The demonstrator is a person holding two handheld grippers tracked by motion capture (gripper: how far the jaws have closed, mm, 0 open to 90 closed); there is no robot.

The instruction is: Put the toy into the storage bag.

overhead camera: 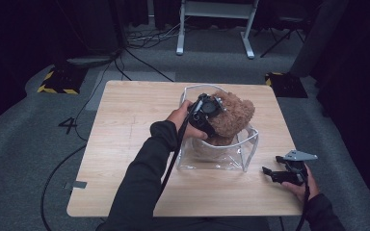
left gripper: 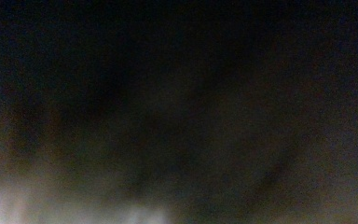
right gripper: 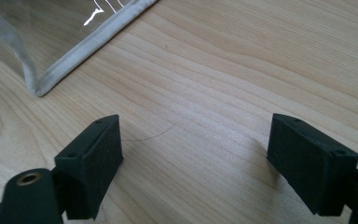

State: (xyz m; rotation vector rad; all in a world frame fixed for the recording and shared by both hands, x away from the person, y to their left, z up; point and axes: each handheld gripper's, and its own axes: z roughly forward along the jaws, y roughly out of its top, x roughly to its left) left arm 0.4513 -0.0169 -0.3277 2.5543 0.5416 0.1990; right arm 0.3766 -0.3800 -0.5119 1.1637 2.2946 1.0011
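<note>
The teddy bear [overhead camera: 231, 118] — brown and fuzzy — sits in the open top of a clear plastic bag [overhead camera: 221, 154] with pale piping along its edges, standing on the far half of the wooden table [overhead camera: 125, 144]. Much of the bear rises above the bag's rim; the lower part shows through the plastic.

The left gripper [overhead camera: 206, 109] is pressed into the bear's near-left side, with the person's left hand [overhead camera: 185, 118] wrapped around it and a dark sleeve [overhead camera: 139, 187] running back to the table's near edge. Its jaws are buried in the fur, so I cannot tell whether they are clamped or slack, and the left gripper view is just a dark brownish blur.

Off at the near right corner of the table, the right gripper [overhead camera: 270, 173] rests low on the wood, well apart from the bag, held by the right hand [overhead camera: 301, 187]. In the right gripper view its two black jaws stand wide apart with bare wood between them — nothing gripped — and a corner of the bag lies ahead at the upper left.
</note>
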